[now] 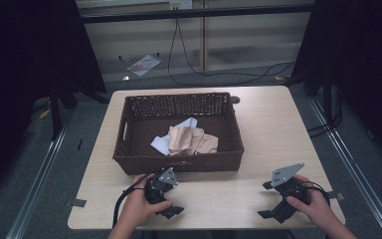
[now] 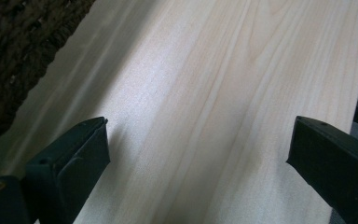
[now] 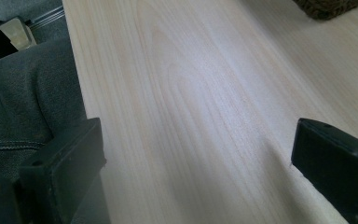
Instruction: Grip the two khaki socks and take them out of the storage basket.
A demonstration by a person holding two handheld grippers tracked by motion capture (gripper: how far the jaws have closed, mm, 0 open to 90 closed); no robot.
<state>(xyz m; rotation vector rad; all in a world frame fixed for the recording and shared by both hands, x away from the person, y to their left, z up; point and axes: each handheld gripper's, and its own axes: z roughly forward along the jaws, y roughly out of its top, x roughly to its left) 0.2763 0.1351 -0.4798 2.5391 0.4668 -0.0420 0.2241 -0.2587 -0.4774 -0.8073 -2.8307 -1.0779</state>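
Note:
A dark brown wicker basket [image 1: 179,130] stands mid-table and holds a beige cloth [image 1: 191,141] lying partly over a pale blue-white cloth [image 1: 163,143]. Just in front of the basket's near wall, my left gripper [image 1: 175,197] rests on the wooden table [image 1: 273,129], open, jaws pointing right. In the left gripper view my left gripper [image 2: 198,140] has only bare wood between its jaws, with the basket [image 2: 9,56] at the top left. My right gripper [image 1: 263,200] sits at the front right, open, pointing left. Bare wood also lies between the wide-apart jaws of my right gripper [image 3: 198,140].
The table's near edge runs close under both hands. A grey trouser leg [image 3: 28,102] shows beyond that edge in the right gripper view, and a basket corner [image 3: 331,7] at the top right. Cables [image 1: 219,74] and a paper sheet [image 1: 144,64] lie on the floor behind.

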